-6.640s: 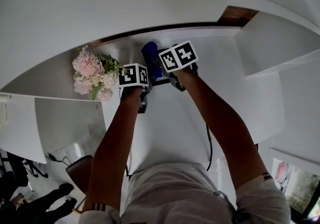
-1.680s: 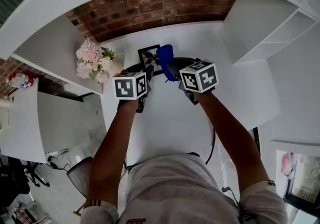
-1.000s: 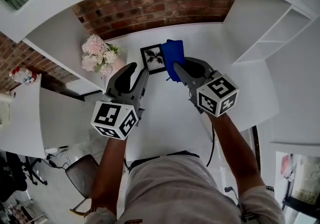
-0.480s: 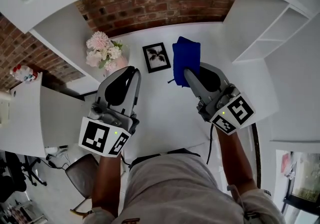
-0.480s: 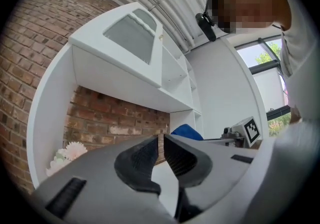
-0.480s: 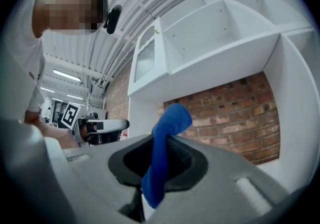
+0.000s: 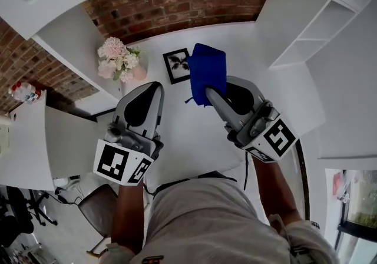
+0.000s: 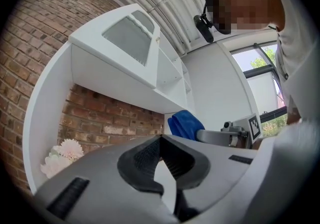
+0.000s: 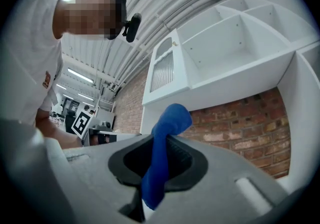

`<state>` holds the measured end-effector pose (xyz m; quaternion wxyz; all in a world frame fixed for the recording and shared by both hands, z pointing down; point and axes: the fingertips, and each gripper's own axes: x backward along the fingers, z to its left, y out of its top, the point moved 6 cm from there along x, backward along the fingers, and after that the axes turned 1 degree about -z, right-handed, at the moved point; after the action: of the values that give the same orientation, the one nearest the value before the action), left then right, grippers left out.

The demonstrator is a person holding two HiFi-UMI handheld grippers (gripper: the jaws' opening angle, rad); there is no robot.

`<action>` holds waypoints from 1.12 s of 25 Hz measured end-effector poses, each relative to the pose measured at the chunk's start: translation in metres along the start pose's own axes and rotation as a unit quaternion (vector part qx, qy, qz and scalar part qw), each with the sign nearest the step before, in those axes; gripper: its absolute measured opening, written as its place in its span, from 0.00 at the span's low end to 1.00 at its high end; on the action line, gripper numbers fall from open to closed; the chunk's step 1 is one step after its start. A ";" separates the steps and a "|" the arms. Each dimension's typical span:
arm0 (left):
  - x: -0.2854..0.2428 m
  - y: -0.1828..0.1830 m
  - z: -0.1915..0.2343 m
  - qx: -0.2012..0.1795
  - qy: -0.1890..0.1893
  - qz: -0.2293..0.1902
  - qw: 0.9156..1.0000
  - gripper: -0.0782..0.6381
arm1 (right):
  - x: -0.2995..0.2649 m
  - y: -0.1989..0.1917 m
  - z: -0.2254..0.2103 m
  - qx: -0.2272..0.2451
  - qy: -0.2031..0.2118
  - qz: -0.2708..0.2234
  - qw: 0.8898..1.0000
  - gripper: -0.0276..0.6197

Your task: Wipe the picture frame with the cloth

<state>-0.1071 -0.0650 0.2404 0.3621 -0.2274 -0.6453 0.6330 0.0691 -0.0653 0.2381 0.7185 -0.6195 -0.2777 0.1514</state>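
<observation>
A small black picture frame (image 7: pixel 177 65) with a white mat and a dark print stands on the white table (image 7: pixel 194 133) near the back. My right gripper (image 7: pixel 207 90) is shut on the blue cloth (image 7: pixel 207 71), which is lifted off the table just right of the frame. In the right gripper view the blue cloth (image 9: pixel 162 153) is pinched between the jaws and sticks up. My left gripper (image 7: pixel 158 85) is raised at the left, jaws shut with nothing between them. From the left gripper view the blue cloth (image 8: pixel 186 123) and the right gripper show to the right; the frame is hidden there.
A pink and white flower bunch (image 7: pixel 118 61) stands left of the frame. A brick wall (image 7: pixel 177 0) backs the table. White shelves (image 7: pixel 306 27) rise at the right, and a white cabinet (image 7: pixel 65 39) at the left. The flowers (image 8: pixel 62 155) also show low left in the left gripper view.
Both grippers have pulled back from the frame and risen. The left jaws, open a second ago, are now shut. The right gripper carried the blue cloth up and slightly left.
</observation>
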 end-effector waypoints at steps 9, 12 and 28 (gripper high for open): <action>0.004 0.001 -0.003 0.002 -0.006 -0.002 1.000 0.11 | -0.001 0.002 0.010 0.008 0.008 -0.002 1.000 0.12; 0.007 0.001 -0.004 0.002 -0.010 -0.001 1.000 0.11 | -0.002 0.000 0.013 0.008 0.007 0.001 1.000 0.12; 0.002 -0.002 -0.006 0.002 -0.025 0.002 1.000 0.11 | 0.004 -0.001 0.013 0.009 -0.001 0.006 1.000 0.12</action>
<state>-0.1034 -0.0596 0.2424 0.3457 -0.2118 -0.6521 0.6406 0.0645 -0.0531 0.2411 0.7231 -0.6143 -0.2734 0.1584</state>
